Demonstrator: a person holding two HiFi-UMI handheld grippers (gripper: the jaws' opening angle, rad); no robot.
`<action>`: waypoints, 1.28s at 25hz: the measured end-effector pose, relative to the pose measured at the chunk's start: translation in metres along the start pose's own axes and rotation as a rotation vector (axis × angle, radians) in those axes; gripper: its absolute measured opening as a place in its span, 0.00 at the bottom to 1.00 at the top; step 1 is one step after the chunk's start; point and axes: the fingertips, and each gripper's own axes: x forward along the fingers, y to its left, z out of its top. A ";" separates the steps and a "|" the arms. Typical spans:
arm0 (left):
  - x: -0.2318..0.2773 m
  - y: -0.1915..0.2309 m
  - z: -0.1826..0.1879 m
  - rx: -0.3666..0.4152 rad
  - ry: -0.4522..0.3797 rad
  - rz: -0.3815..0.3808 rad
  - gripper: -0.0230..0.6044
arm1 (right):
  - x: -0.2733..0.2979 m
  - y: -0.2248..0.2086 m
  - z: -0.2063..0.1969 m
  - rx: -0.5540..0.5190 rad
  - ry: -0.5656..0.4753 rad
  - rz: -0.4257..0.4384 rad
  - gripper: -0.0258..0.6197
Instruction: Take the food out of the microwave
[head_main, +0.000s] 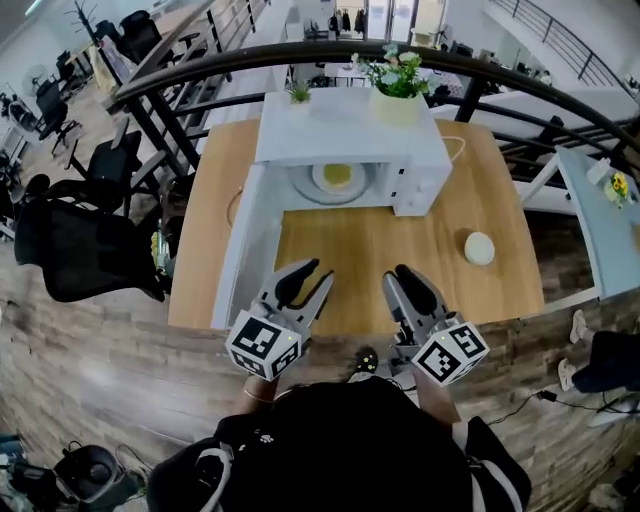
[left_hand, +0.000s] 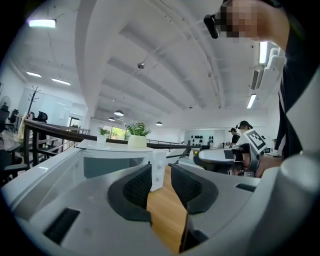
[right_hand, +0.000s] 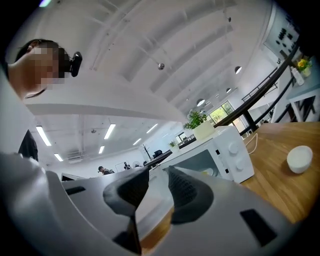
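Note:
A white microwave (head_main: 350, 135) stands at the back of the wooden table (head_main: 380, 260). Its door (head_main: 245, 240) is swung wide open to the left. Inside, a plate of yellow food (head_main: 337, 177) rests on the turntable. My left gripper (head_main: 320, 270) and right gripper (head_main: 396, 274) hover side by side over the table's near edge, well short of the microwave. Each is slightly open and holds nothing. The left gripper (left_hand: 161, 172) looks along the table at the microwave (left_hand: 117, 165). The right gripper (right_hand: 158, 175) sees the microwave (right_hand: 220, 155) ahead to its right.
A small round white object (head_main: 479, 248) lies on the table right of the microwave, also in the right gripper view (right_hand: 300, 159). A potted plant (head_main: 397, 100) and a smaller plant (head_main: 299, 93) stand on top of the microwave. A dark railing (head_main: 200, 70) runs behind; office chairs (head_main: 70, 250) stand at the left.

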 end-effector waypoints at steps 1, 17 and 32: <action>0.005 0.002 0.000 -0.005 0.002 0.018 0.19 | 0.001 -0.006 0.002 0.004 0.011 0.011 0.23; 0.070 -0.009 -0.013 -0.012 0.008 0.165 0.19 | 0.006 -0.088 0.025 0.025 0.060 0.101 0.25; 0.109 0.082 -0.024 -0.023 0.055 0.260 0.20 | 0.087 -0.129 0.014 0.022 0.131 0.065 0.28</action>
